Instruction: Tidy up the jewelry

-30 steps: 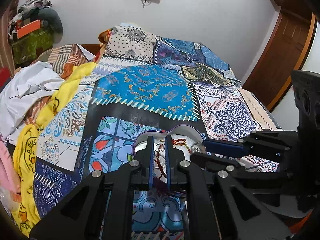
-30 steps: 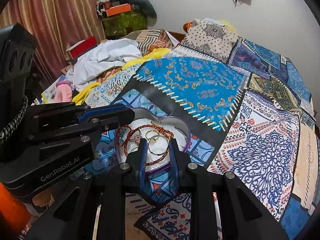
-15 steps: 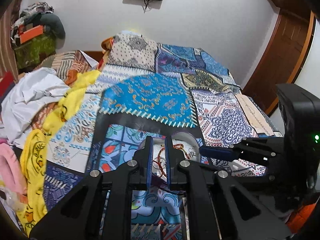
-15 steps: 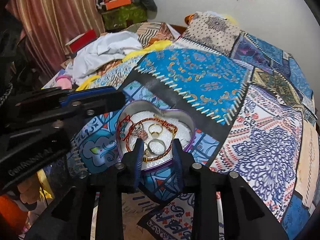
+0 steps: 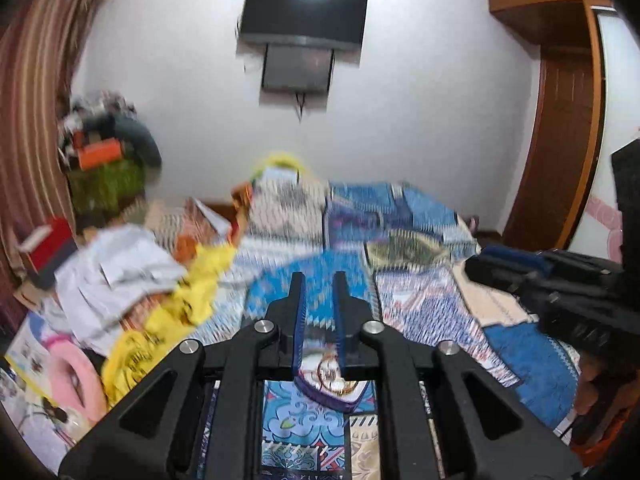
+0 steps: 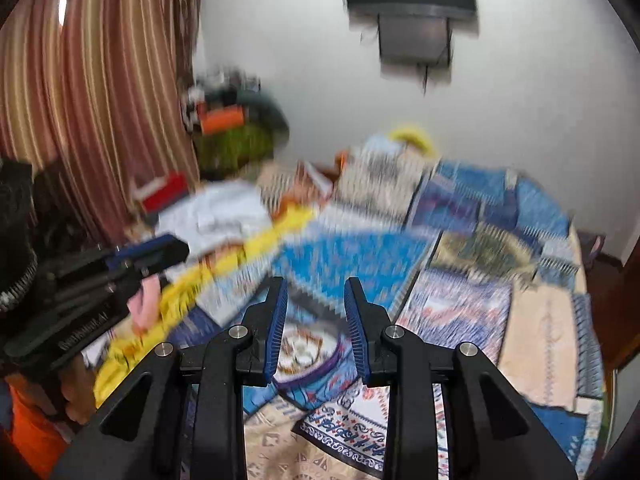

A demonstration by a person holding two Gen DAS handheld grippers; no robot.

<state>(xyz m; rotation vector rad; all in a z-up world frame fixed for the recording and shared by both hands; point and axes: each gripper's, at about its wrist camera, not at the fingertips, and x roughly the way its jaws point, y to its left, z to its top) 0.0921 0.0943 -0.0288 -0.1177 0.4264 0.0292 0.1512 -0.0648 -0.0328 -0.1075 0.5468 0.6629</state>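
A heart-shaped purple-rimmed tray (image 6: 324,364) with rings and red-gold bangles (image 6: 300,350) lies on the patterned bedspread, low between the right gripper's fingers. In the left wrist view the tray (image 5: 340,398) shows just below the finger bases, with a gold bangle (image 5: 332,374) inside. My left gripper (image 5: 320,280) is raised above the bed, its fingers a narrow gap apart with nothing between them. My right gripper (image 6: 316,284) is open and empty, also lifted well above the tray. Both views are motion-blurred.
A pile of white and yellow clothes (image 5: 132,280) lies on the bed's left side. A striped curtain (image 6: 100,100) hangs at left, a TV (image 5: 304,12) on the far wall, a wooden door (image 5: 560,152) at right. Boxes (image 6: 164,192) sit by the curtain.
Both grippers have pulled back and tilted upward, away from the tray; the wall and TV have come into view. The right gripper's fingers have spread wider. The jewelry stays in the tray.
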